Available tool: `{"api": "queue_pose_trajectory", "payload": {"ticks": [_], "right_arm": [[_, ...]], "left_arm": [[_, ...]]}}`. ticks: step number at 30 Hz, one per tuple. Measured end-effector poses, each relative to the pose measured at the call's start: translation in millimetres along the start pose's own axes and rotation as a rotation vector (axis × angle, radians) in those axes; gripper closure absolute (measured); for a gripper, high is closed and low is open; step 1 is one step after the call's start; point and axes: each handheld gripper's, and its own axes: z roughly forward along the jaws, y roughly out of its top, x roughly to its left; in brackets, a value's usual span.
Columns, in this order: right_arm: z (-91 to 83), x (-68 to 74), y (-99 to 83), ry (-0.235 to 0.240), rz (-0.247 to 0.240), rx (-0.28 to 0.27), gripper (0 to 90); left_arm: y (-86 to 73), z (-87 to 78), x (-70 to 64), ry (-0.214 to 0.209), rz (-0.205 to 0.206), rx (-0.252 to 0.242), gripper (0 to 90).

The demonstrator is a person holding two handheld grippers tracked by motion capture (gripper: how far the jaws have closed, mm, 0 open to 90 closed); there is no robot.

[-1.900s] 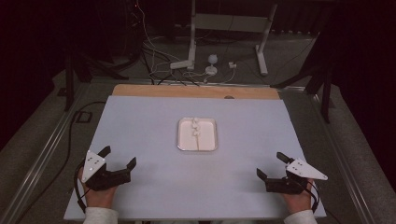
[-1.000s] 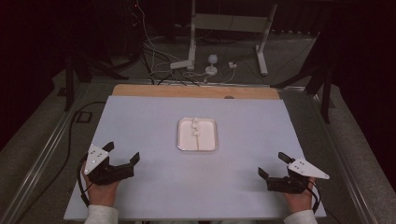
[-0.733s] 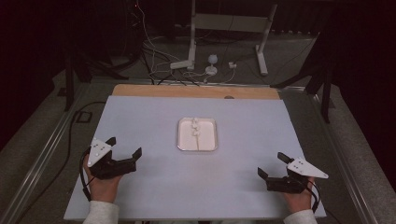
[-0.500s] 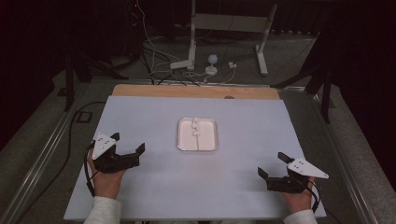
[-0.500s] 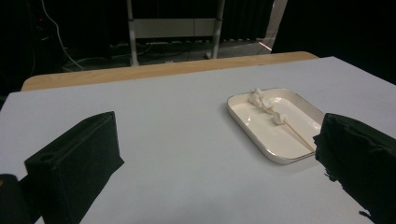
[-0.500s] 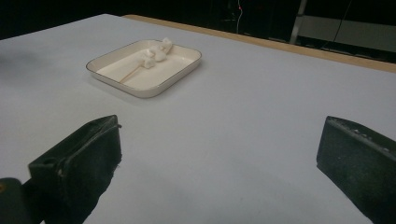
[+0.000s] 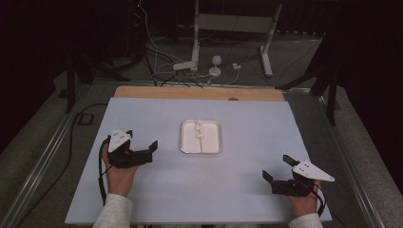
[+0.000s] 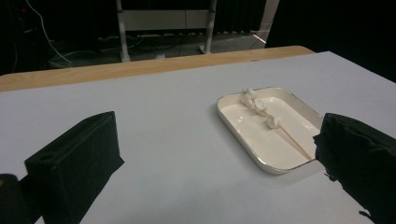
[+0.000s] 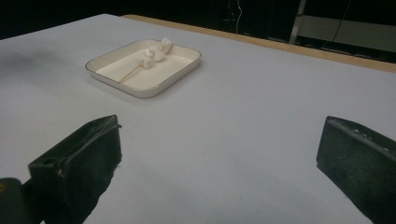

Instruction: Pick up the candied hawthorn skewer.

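Skewer tray between two open tools

From above, the white tray sits mid-counter; the left hand-held gripper nearer it, the right hand-held gripper well apart, both spread. The left gripper view reveals the skewer with marshmallows. The right gripper view shows the tray's opposite rim.

Ahead of my left tool and a little to its right, the tray sits on the counter, with the skewer lying in it. From my right tool, the tray lies ahead to the left, well apart.
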Motion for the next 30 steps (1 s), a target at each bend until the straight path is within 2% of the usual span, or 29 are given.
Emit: {"api": "queue_pose_trajectory", "payload": {"ticks": [8,30], "right_arm": [[0.4,-0.2,0.0,-0.001,0.001,0.002,0.1],[1.0,-0.7,0.0,-0.001,0.001,0.001,0.1]], "left_arm": [[1.5,14.6,-4.4,-0.007,-0.010,0.008,0.8],[5.8,57.7,-28.8,-0.041,0.008,0.044,0.9]]}}
